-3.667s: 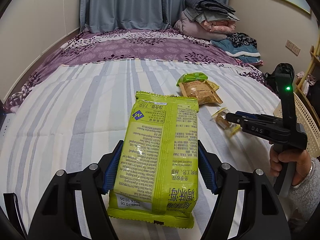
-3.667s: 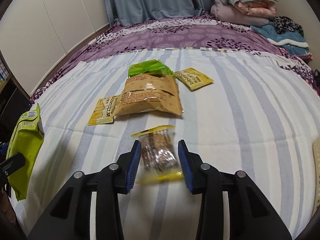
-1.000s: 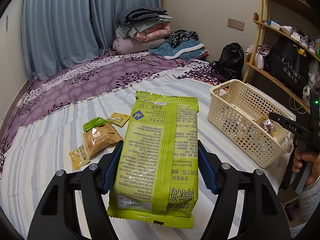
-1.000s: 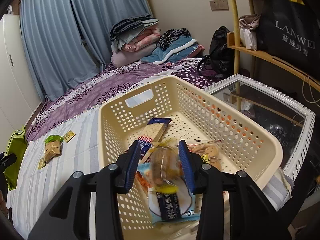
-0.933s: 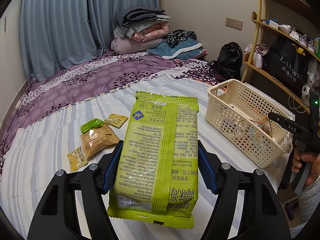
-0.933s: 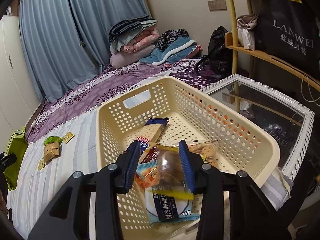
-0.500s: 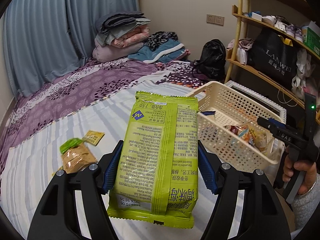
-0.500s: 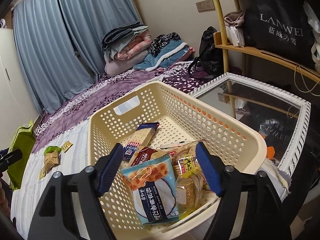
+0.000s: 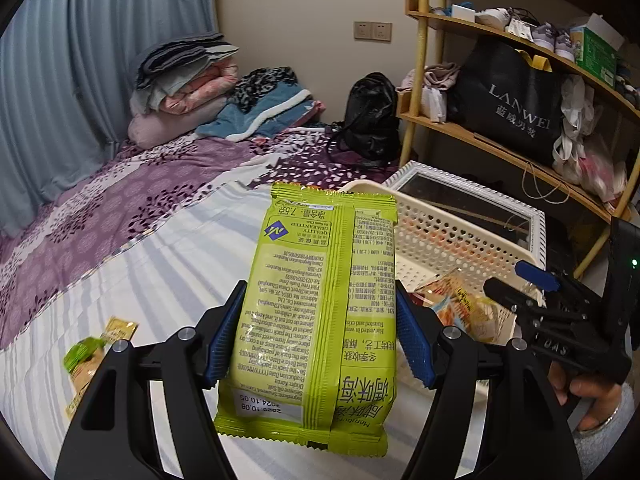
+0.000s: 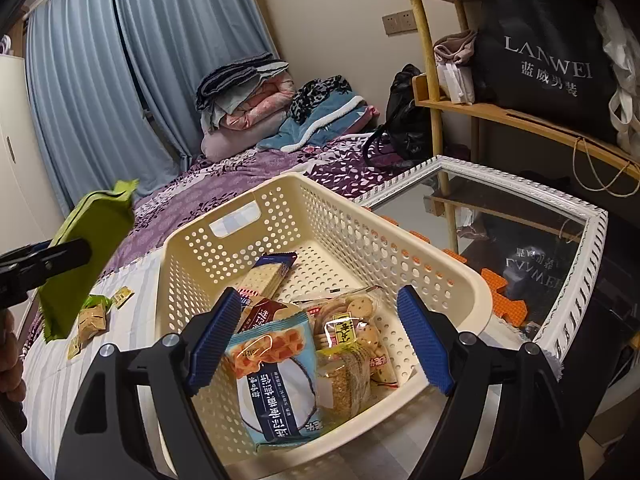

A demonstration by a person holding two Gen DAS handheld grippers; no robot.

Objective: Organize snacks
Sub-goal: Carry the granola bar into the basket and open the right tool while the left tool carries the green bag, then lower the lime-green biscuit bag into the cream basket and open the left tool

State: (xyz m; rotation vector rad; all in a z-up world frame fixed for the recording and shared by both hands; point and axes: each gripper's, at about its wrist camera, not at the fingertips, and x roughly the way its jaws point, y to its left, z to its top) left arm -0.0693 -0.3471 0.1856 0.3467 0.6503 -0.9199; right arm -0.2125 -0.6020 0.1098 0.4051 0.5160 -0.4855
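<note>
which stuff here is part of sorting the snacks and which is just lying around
Part of the job:
- green snack bag, clamped in the left hand-held gripper
- cream basket holding packets
- loose packets on the bed

Just lying about:
- folded blankets
- black backpack
- black shopping bag
- framed mirror

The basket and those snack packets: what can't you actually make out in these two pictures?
- Basket: in the left wrist view the green packet covers its near end.
- Green packet's front: faces away there, blurred in the right wrist view.
- Small packets on the bed: too small to read.
- Basket's bottom layer: buried under the top snacks.
</note>
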